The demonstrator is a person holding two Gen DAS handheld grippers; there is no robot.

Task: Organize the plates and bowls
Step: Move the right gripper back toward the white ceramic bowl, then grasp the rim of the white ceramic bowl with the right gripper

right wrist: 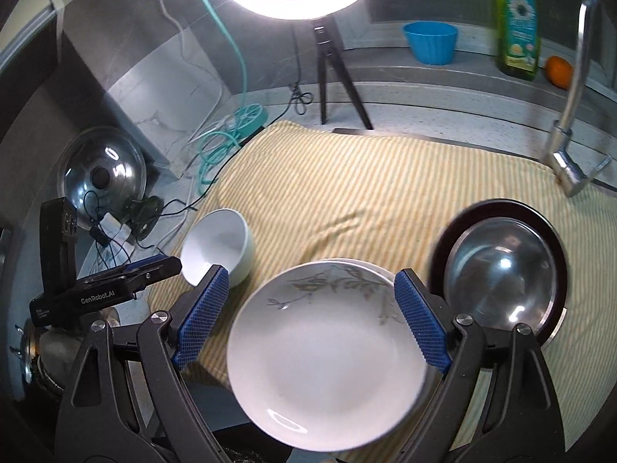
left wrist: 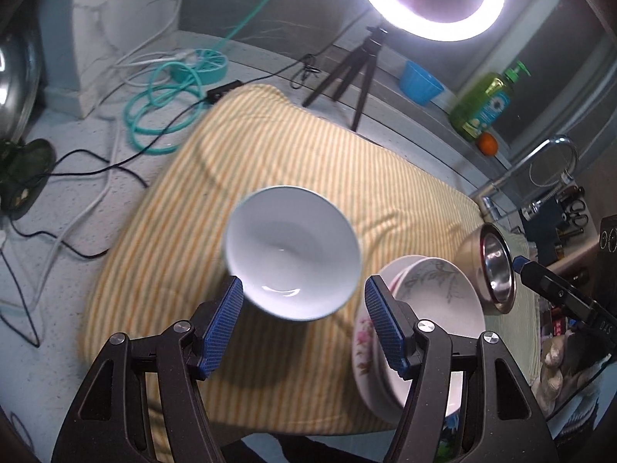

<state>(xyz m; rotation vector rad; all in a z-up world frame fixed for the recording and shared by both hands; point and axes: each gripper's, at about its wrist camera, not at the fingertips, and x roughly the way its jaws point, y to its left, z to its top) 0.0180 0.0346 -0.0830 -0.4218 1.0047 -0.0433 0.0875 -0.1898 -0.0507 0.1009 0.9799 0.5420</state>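
I'm looking at a home kitchen, rigged up for filming. A chrome faucet (right wrist: 570, 115) rises over a speckled table (left wrist: 77, 154), and on the ledge behind it stand a green dish soap bottle (right wrist: 516, 19), an orange (right wrist: 559, 71) and a blue plastic bowl (right wrist: 430, 42). A striped yellow towel (right wrist: 385, 177) carries white crockery and a steel bowl (right wrist: 501, 270), a metal pot lid (right wrist: 102, 169) leans on the marble-look wall, and a ring light (right wrist: 297, 0) on a small tripod (right wrist: 331, 77) plus loose cables (left wrist: 77, 169) show the recording setup.
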